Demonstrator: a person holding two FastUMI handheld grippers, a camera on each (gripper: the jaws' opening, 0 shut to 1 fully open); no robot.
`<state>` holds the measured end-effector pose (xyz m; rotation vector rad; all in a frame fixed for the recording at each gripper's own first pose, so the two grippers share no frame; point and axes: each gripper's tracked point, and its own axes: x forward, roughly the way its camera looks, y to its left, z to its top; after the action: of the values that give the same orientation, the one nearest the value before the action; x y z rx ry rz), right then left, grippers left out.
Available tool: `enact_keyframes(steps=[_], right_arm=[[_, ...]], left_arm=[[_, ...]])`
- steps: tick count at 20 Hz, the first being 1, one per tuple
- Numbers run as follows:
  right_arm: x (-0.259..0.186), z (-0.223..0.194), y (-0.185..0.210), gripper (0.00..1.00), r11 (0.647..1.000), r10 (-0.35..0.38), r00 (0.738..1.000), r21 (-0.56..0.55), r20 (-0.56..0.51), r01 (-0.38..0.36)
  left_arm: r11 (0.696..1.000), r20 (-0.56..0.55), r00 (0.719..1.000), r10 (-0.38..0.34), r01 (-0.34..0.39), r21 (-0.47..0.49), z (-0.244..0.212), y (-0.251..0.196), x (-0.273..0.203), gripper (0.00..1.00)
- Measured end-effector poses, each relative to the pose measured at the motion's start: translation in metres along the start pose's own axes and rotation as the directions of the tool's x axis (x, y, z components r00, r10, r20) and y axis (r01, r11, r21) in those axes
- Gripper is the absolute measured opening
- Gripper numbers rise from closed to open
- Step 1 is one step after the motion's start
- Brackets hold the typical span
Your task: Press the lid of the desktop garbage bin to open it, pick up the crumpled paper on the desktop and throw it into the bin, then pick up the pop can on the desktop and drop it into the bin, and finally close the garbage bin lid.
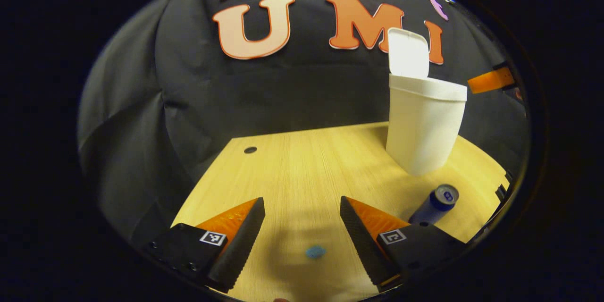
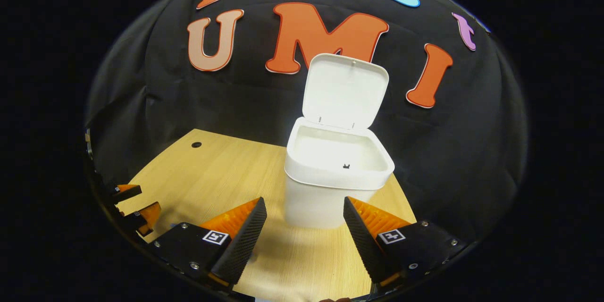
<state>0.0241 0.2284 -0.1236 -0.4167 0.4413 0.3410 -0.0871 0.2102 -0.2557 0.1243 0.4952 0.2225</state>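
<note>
The garbage bin (image 2: 332,184) is standing toward the far right corner of the table (image 1: 302,165) with its lid (image 2: 344,89) already tipped up and open, so the paper is likely the step in hand, though no crumpled paper is clearly showing. The left tongs (image 1: 302,226) are hovering spread wide and empty over the near part of the table, above a small blurred blue spot (image 1: 315,251) that is too unclear to name. The right tongs (image 2: 304,226) are also spread and holding nothing, facing the bin's front. The pop can (image 1: 436,204) is lying on its side near the table's right edge, just in front of the bin. Any carry should probably be rising above the rim and releasing over the middle of the mouth, steering clear of the upright lid. A dark hole (image 1: 250,150) is sitting by the far left corner.
</note>
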Motion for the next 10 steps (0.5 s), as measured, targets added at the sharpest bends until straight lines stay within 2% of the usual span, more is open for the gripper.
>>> enact_keyframes(steps=[7, 10], right_arm=[[0.007, -0.027, -0.008, 0.99, 1.000, -0.015, 0.997, 0.007, -0.077, 0.016], [0.009, -0.034, -0.013, 0.99, 1.000, -0.019, 0.994, 0.016, -0.106, 0.021]], left_arm=[[1.000, -0.158, 0.987, -0.007, 0.005, -0.010, -0.065, -0.005, 0.020, 1.00], [1.000, -0.234, 0.972, -0.009, 0.007, -0.008, -0.093, -0.009, 0.031, 1.00]])
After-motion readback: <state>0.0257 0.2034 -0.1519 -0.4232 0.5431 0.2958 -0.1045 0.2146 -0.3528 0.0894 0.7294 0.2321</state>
